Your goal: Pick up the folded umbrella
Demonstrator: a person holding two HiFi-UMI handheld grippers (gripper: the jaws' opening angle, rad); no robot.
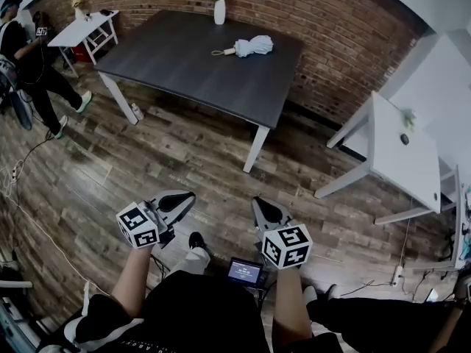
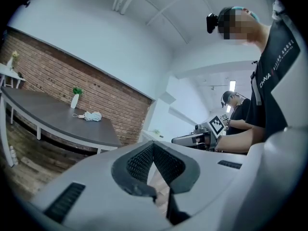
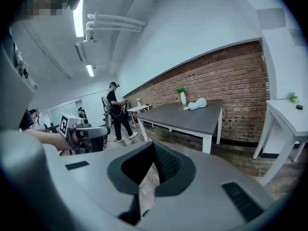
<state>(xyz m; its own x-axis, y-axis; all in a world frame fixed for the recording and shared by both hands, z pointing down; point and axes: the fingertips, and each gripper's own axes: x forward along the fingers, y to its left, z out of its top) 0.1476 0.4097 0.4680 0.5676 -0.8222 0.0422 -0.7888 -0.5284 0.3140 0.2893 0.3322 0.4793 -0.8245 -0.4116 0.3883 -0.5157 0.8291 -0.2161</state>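
Approach stage, as I judge it, with the grab itself not yet begun. The folded umbrella (image 1: 254, 46), a pale bundled shape with its handle and wrist loop pointing toward the left of the frame, lies on a dark table (image 1: 184, 65) in the upper middle of the head view. It is close to the table's far side, by the brick wall (image 1: 346, 43), and a white vase (image 1: 219, 11) with a green sprig stands near it, up and to the left. Both claws sit low in that view, over the wooden floor (image 1: 184, 153) and well apart from the table. The left claw (image 1: 182, 200) is at lower left of centre and the right claw (image 1: 262, 207) at lower right of centre. Each claw's own view shows its two ribbed pads meeting at the tips, so both are closed with nothing between them. A second person (image 1: 29, 65) stands at the far upper left, and a white table (image 1: 401, 153) fills the right side. The next move, I would say, calls for bringing one claw across to the table, spreading its jaws, and lining them up across the umbrella's body or handle before closing, while keeping wide of the vase.
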